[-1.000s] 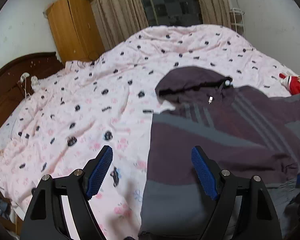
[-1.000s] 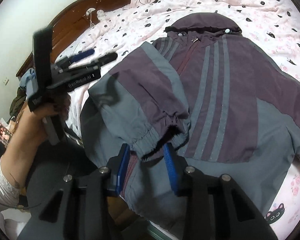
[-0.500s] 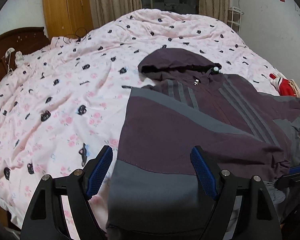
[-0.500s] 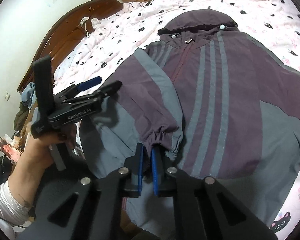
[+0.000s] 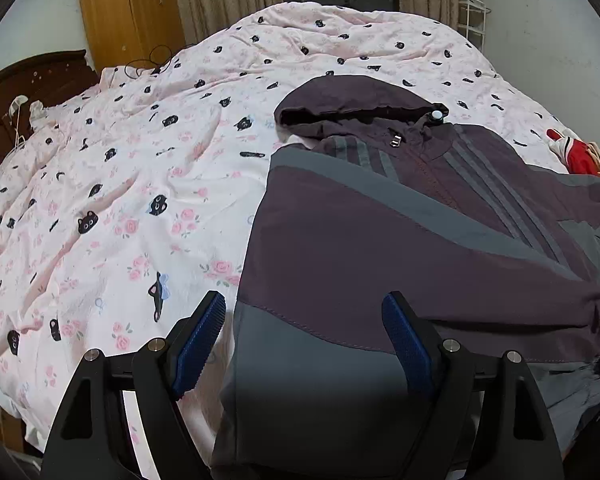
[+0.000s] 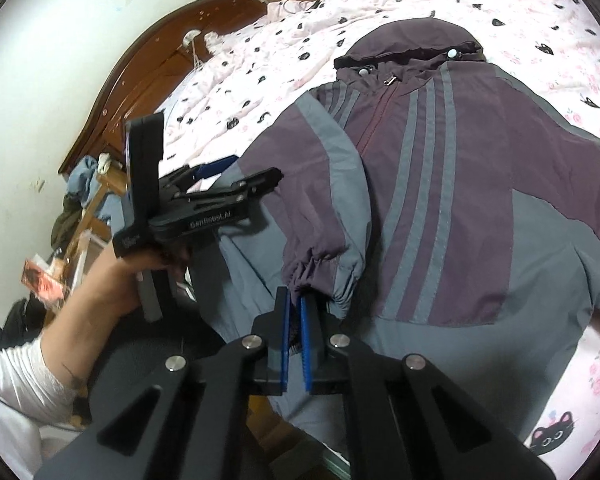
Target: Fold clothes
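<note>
Ahead of my right claw point(image 6: 295, 312) lies the hooded jacket point(image 6: 440, 168), spread front-up on the bed's pink cat-print duvet point(image 5: 140, 200): plum body, grey panels, three grey stripes down each side of the zip, hood point(image 5: 364, 100) farthest from me. One sleeve is folded across the chest, and my right claw is clamped on its gathered cuff point(image 6: 320, 268). My left claw point(image 5: 304, 336) hovers with its blue pads point(image 5: 406, 344) wide apart over the jacket's near grey hem, gripping nothing. I see no containers in reach.
</note>
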Tool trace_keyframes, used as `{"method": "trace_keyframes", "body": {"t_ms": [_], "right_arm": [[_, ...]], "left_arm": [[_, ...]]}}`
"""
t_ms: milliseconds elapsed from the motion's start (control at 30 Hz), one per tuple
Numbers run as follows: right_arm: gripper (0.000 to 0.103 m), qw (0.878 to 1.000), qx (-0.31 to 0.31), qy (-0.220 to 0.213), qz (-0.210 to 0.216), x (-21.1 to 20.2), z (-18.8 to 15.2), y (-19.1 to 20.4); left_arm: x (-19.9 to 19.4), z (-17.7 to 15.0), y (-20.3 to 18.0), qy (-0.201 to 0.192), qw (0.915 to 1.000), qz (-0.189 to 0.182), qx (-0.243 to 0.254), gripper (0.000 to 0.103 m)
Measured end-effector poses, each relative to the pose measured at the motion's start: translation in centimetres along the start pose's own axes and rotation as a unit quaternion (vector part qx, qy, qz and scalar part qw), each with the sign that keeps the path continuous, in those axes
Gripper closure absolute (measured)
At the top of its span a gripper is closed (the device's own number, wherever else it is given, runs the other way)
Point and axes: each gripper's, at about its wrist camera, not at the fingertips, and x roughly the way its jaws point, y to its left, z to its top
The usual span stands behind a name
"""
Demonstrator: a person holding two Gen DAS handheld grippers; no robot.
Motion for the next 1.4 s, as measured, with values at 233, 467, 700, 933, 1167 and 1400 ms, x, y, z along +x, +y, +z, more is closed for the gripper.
{"method": "trace_keyframes", "body": {"t_ms": [233,467,700,933,1167,1400], "right_arm": [[0.098,0.998,-0.041,0.034,-0.029,2.0,-1.1,0.7],[0.099,0.994,-0.079,0.049,-0.050,1.7,-1.3,1.1],[0.098,0.988,-0.104,0.089,-0.072,1.9,-2.1,1.1],[0.095,0.993,-0.093,0.049,-0.062,-1.7,-0.9,0.2],[0.095,0.995,-0.089,0.001,-0.036,-1.5,2.6,1.5],[0.095,0.995,-0.076,0.031,-0.064,3.4,5.3,2.0]], "left_arm": [[0.3,-0.2,0.8,0.008,0.9998,0.012,-0.017,0.026],[0.6,-0.4,2.0,0.014,0.9990,0.028,-0.031,0.024],[-0.1,-0.4,2.7,0.005,0.9982,0.038,-0.046,0.025],[-5.1,-1.1,2.9,-0.071,0.9952,-0.018,-0.065,0.025],[-5.8,-2.8,-1.6,-0.049,0.9963,-0.068,-0.019,0.025],[-4.1,-4.1,-3.8,0.019,0.9985,-0.044,0.026,0.025]]}}
